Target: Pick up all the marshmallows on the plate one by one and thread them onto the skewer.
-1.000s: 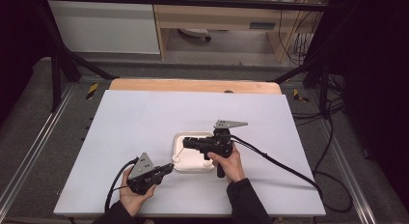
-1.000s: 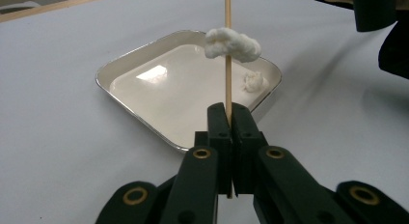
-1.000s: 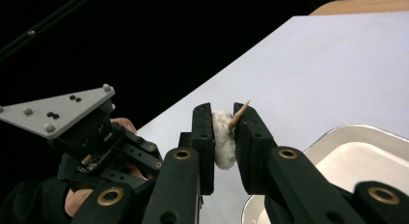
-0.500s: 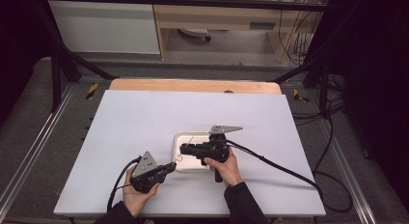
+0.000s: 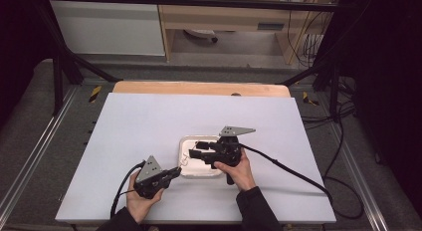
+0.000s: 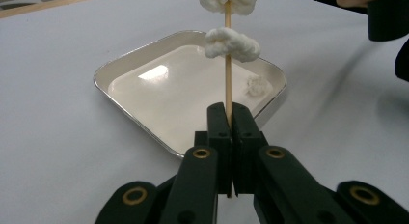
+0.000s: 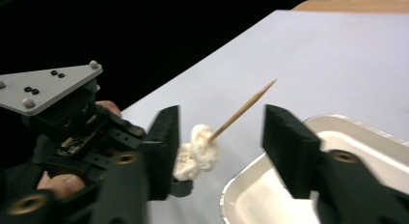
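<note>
Left gripper clenched on the lower end of a thin wooden skewer, black jaws pressed flat against the stick, low near the front edge of the surface. Skewer rising straight from the jaws, smooth and pale, threaded with two soft white fluffy lumps, irregular and cotton-like, spaced a little apart along the stick. Pointed tip bare beyond the lumps, as seen in the right gripper view.

Just beyond, a shallow square tray with rounded corners, pale glossy inside, thin metallic rim, lying flat on the surface; one more small white lump resting against its far right wall. Near corner of the tray just ahead of the left gripper.

Right gripper released, jaws spread wide to either side of the skewer's tip and lumps, touching neither; held above the tray's right half in the high view.

Farther off, broad bare matte white surface to the left, right and back, ending in a wooden strip along the far edge.
</note>
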A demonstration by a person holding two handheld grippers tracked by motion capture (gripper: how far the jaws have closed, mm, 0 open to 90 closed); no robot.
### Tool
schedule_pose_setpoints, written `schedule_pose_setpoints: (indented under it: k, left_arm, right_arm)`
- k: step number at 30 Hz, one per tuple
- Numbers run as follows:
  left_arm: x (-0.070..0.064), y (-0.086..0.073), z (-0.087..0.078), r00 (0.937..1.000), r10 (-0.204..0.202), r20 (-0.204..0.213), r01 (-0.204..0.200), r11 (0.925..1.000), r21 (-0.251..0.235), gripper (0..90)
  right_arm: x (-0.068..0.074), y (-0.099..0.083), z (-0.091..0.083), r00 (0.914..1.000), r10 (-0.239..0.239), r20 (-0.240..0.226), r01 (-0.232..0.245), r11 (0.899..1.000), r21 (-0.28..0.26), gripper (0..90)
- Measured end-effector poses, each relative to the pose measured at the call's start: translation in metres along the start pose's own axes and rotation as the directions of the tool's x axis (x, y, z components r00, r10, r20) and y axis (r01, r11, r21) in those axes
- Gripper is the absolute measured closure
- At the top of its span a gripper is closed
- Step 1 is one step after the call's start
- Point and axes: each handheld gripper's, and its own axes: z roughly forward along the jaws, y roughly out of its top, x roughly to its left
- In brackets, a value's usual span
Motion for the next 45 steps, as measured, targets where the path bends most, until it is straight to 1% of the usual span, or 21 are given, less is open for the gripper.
schedule_pose_setpoints:
  k: [2,3,6,7,12,13,16,17,21,23,24,26,29,32,33,36,37,39,42,44,45]
  left_arm:
    - [0.001,-0.001,-0.001,1.0000,-0.003,-0.003,0.003,1.0000,0.002,88.5]
    - [0.002,0.000,0.000,0.9999,0.007,0.007,-0.007,0.9999,-0.008,88.5]
    - [0.003,-0.001,-0.002,0.9999,0.002,0.013,-0.002,0.9999,-0.013,88.5]
    - [0.004,-0.001,-0.002,0.9999,0.002,0.014,-0.001,0.9999,-0.016,88.5]
    - [0.004,-0.002,-0.003,0.9999,0.001,0.016,-0.001,0.9999,-0.013,88.5]
    - [0.004,-0.002,-0.005,0.9999,-0.011,-0.004,0.011,0.9999,0.005,88.5]
    - [0.004,-0.002,-0.005,1.0000,-0.010,-0.002,0.010,0.9999,0.009,88.5]
    - [0.004,-0.002,-0.003,0.9998,0.003,0.019,-0.003,1.0000,-0.005,88.5]
    - [0.004,-0.002,-0.002,0.9998,0.001,0.020,-0.001,1.0000,-0.003,88.5]
    - [0.005,-0.003,-0.003,0.9998,-0.005,0.018,0.005,1.0000,0.002,88.5]
    - [0.005,-0.003,-0.004,0.9999,-0.012,-0.003,0.012,0.9997,0.019,88.5]
    - [0.005,-0.003,-0.004,0.9999,-0.014,-0.003,0.014,0.9997,0.021,88.5]
    - [0.005,-0.004,-0.004,0.9999,-0.017,-0.003,0.017,0.9996,0.022,88.5]
    - [0.006,-0.004,-0.004,0.9999,-0.017,-0.002,0.017,0.9996,0.024,88.5]
    - [0.006,-0.004,-0.004,0.9998,-0.018,-0.002,0.018,0.9996,0.024,88.5]
    - [0.006,-0.004,-0.004,0.9998,-0.018,0.000,0.018,0.9995,0.024,88.5]
    - [0.006,-0.004,-0.004,0.9998,-0.017,0.000,0.017,0.9996,0.024,88.5]
    - [0.006,-0.004,-0.004,0.9999,-0.017,0.001,0.017,0.9995,0.025,88.5]
    - [0.006,-0.004,-0.004,0.9999,-0.017,0.002,0.017,0.9995,0.025,88.4]
    - [0.006,-0.004,-0.004,0.9999,-0.017,0.003,0.016,0.9995,0.025,88.5]
    - [0.006,-0.004,-0.004,0.9999,-0.017,0.003,0.017,0.9995,0.026,88.5]
  right_arm:
    - [0.000,0.004,-0.005,0.9990,-0.019,0.041,0.019,1.000,0.007,29.2]
    - [0.000,0.005,-0.007,0.9976,-0.031,0.062,0.030,0.999,0.018,25.4]
    - [-0.003,0.005,-0.011,0.9900,-0.090,0.109,0.082,0.994,0.073,16.0]
    - [-0.003,0.004,-0.012,0.9875,-0.099,0.123,0.088,0.992,0.094,13.9]
    - [-0.010,-0.005,-0.018,0.9763,-0.136,0.169,0.112,0.983,0.144,8.3]
    - [-0.011,-0.007,-0.019,0.9743,-0.144,0.173,0.117,0.980,0.159,7.5]
    - [-0.016,-0.012,-0.022,0.9676,-0.159,0.196,0.119,0.973,0.200,7.1]
    - [-0.017,-0.014,-0.023,0.9655,-0.161,0.204,0.117,0.970,0.211,7.1]
    - [-0.021,-0.021,-0.024,0.9586,-0.173,0.226,0.116,0.962,0.245,7.3]
    - [-0.023,-0.025,-0.024,0.9564,-0.179,0.231,0.118,0.960,0.254,8.0]
    - [-0.023,-0.027,-0.024,0.9558,-0.178,0.234,0.114,0.959,0.261,8.4]
    - [-0.025,-0.031,-0.023,0.9511,-0.187,0.246,0.116,0.954,0.276,10.0]
    - [-0.028,-0.035,-0.020,0.9474,-0.202,0.248,0.118,0.941,0.316,14.2]
    - [-0.029,-0.038,-0.017,0.9513,-0.198,0.237,0.111,0.935,0.336,23.0]
    - [-0.030,-0.039,-0.016,0.9501,-0.203,0.237,0.114,0.932,0.343,25.9]
    - [-0.031,-0.043,-0.013,0.9523,-0.200,0.230,0.109,0.929,0.355,35.8]
    - [-0.031,-0.044,-0.012,0.9504,-0.205,0.234,0.111,0.927,0.359,38.4]
    - [-0.032,-0.046,-0.010,0.9529,-0.200,0.228,0.106,0.924,0.367,43.4]
    - [-0.033,-0.048,-0.008,0.9496,-0.209,0.234,0.108,0.918,0.382,47.5]
    - [-0.033,-0.049,-0.008,0.9462,-0.224,0.234,0.117,0.910,0.398,49.9]
    - [-0.033,-0.049,-0.008,0.9463,-0.225,0.232,0.117,0.909,0.400,51.1]
